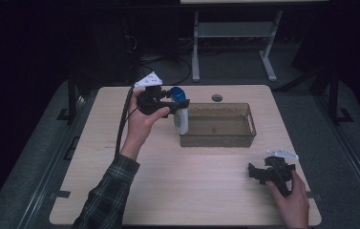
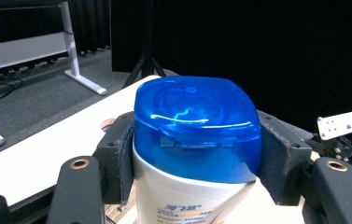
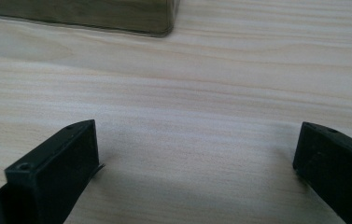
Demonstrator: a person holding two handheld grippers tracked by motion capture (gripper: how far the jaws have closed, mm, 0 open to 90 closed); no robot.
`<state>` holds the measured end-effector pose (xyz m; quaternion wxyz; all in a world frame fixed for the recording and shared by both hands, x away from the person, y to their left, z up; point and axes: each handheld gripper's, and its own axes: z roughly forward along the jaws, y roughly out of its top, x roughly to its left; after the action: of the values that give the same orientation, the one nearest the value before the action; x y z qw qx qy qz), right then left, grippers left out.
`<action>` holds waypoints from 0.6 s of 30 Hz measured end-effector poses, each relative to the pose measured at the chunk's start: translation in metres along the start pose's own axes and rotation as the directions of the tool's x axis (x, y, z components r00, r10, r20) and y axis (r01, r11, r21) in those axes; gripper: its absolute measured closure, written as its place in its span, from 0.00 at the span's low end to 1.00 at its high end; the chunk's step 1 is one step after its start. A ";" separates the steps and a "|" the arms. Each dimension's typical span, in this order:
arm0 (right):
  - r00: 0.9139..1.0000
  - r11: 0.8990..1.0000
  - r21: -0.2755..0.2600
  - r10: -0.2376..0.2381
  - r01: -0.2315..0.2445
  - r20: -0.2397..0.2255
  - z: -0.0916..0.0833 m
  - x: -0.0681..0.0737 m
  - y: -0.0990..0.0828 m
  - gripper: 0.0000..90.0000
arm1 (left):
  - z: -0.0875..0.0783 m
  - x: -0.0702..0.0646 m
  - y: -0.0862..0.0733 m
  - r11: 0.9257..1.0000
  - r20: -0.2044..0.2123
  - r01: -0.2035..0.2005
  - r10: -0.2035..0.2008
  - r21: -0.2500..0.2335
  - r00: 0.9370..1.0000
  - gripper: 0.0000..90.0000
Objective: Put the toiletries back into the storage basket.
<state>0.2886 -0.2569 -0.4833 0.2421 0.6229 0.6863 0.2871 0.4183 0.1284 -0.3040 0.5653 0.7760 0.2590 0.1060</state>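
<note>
A white bottle (image 1: 181, 120) with a blue cap (image 1: 178, 92) hangs upright just left of the clear bin (image 1: 218, 137), held off the table. My left gripper (image 1: 180, 103) is shut on it just under the cap. Up close in the left gripper view, both pads (image 2: 126, 158) press against the blue cap (image 2: 197, 126) and the white bottle (image 2: 183, 198) below it. My right gripper (image 1: 256, 172) rests on the table at the front right, jaws wide apart. In the right gripper view its fingertips (image 3: 57, 163) frame bare wood.
The clear bin (image 3: 117, 16) sits at the table's middle back, with brownish contents I cannot make out. A round cable hole (image 1: 217, 98) lies behind it. The left gripper's cable (image 1: 122, 119) trails along the forearm. Desk legs (image 1: 268, 57) stand on the floor beyond.
</note>
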 end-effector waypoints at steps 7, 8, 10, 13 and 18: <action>1.000 1.000 0.000 0.000 0.000 0.000 0.000 0.000 0.000 0.00 | 0.011 0.002 0.000 1.000 -0.008 0.001 -0.001 -0.001 1.000 0.41; 1.000 1.000 0.000 0.000 0.000 0.000 0.000 0.000 0.000 0.00 | 0.014 0.002 0.000 1.000 -0.011 0.000 0.000 -0.004 1.000 0.41; 1.000 1.000 0.000 -0.001 0.001 0.000 0.000 0.000 0.000 0.00 | 0.016 0.002 0.000 1.000 -0.011 0.001 -0.001 -0.003 1.000 0.41; 1.000 1.000 -0.001 -0.001 0.001 -0.001 0.000 0.000 0.000 0.00 | 0.020 0.002 -0.001 1.000 -0.010 -0.001 0.001 -0.005 1.000 0.41; 1.000 1.000 0.000 -0.002 0.002 0.000 0.000 0.001 0.000 0.00 | 0.027 0.002 -0.003 1.000 -0.015 -0.004 0.004 0.003 1.000 0.41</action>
<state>0.2883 -0.2563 -0.4833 0.2421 0.6223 0.6869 0.2869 0.4313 0.1080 -0.3164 0.5619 0.7765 0.2620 0.1125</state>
